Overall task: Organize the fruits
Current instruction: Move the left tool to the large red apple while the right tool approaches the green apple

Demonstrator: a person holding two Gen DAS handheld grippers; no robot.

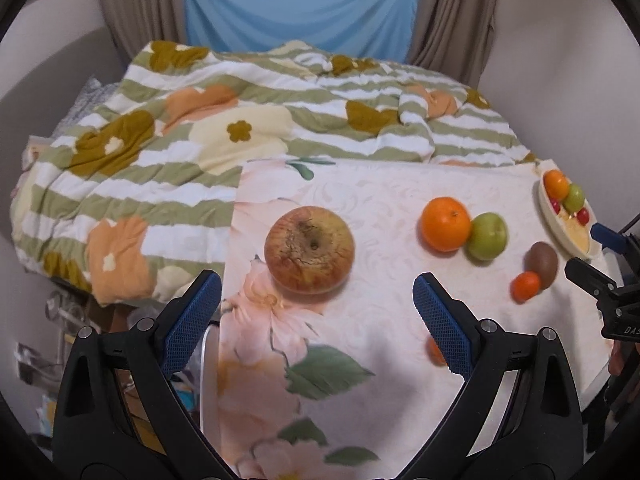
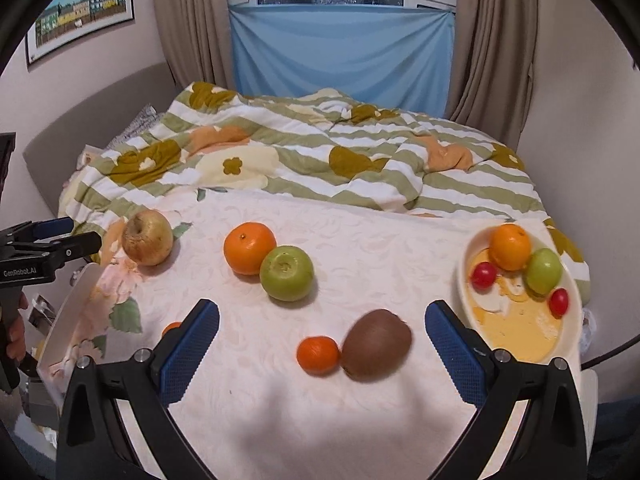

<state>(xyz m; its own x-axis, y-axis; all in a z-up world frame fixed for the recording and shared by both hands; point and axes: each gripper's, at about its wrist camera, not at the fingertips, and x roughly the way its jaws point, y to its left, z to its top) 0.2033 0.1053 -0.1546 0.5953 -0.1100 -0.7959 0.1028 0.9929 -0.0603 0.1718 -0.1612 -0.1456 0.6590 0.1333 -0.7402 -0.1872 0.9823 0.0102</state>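
On the floral-cloth table lie a big reddish apple, an orange touching a green apple, a brown kiwi beside a small mandarin, and another small mandarin partly hidden behind a finger. A cream plate at the right holds an orange, a green apple and two red tomatoes. My left gripper is open just in front of the big apple. My right gripper is open around the kiwi and small mandarin.
A bed with a green-striped flowered quilt lies behind the table. The table's left edge drops to floor clutter. Curtains and a blue cloth hang at the back wall.
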